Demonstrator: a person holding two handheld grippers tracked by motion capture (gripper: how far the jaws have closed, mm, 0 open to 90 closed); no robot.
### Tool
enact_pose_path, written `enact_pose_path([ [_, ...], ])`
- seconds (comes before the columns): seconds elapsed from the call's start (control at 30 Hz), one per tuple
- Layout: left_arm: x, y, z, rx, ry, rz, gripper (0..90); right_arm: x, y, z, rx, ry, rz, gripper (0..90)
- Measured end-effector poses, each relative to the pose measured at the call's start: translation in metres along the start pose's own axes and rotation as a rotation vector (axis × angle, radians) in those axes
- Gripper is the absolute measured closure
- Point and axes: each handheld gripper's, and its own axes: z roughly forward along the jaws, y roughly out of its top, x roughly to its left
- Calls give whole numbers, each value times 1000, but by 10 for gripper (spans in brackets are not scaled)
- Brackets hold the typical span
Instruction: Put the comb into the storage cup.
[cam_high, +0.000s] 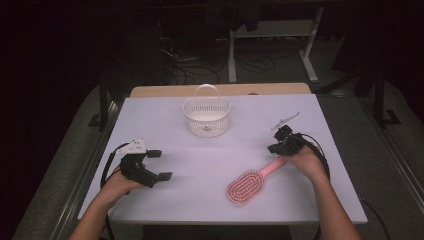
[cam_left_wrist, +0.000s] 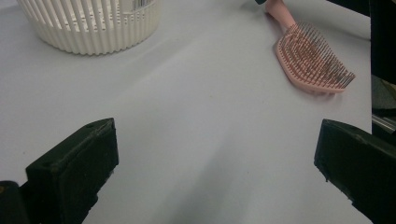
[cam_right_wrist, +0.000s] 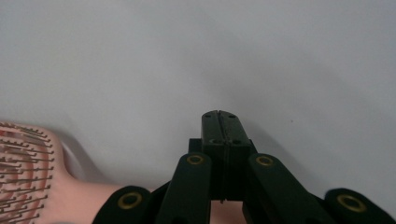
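High view: pink plastic paddle hairbrush (cam_high: 247, 185) lay on the bench (cam_high: 210, 200), well short of the white slotted plastic basket (cam_high: 206, 116). Right hand-held gripper (cam_high: 276, 148) was clamped shut on its handle; left hand-held gripper (cam_high: 159, 164) gaped empty. Lift and drop-in remained, likely.

Each hand carries a black two-jaw gripper. The left gripper (cam_high: 159, 164) bears a pale grey three-cornered plate (cam_high: 133, 146) with dark dots on top, and a black cable (cam_high: 106, 167) loops from its body past the wrist. Its jaws are blocky matte-black pads with small holes near their edges. The right gripper (cam_high: 274, 148) has black link arms fastened by brass-coloured round rivets (cam_right_wrist: 195, 159), with small dark screws at the jaw tips. A thin grey plate (cam_high: 286, 120) rises edge-on above it, and a black cable (cam_high: 320, 152) arcs around the hand. Both forearms are bare, without sleeves.
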Motion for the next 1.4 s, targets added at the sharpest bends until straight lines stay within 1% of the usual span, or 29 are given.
enact_pose_path([
  [0.27, 0, 0, 1, 2, -4, 2, 0, -3, -6, 1, 45, -19, 4, 887],
  [0.4, -1, 0, 2, 4, -6, 4, 0, -4, -9, 1, 62, -18, 8, 887],
  [0.6, -1, 0, 2, 6, -6, 4, 0, -6, -13, -2, 62, -15, 15, 888],
  [0.77, -1, 0, 2, 5, -5, 2, 0, -7, -16, -4, 72, -25, 17, 887],
  [0.97, -1, 0, 1, 1, -6, 2, 0, -8, -25, -10, 78, -27, 32, 887],
  [1.4, -1, 0, -2, -7, -2, 3, 0, -6, -44, -20, 92, -29, 38, 888],
])
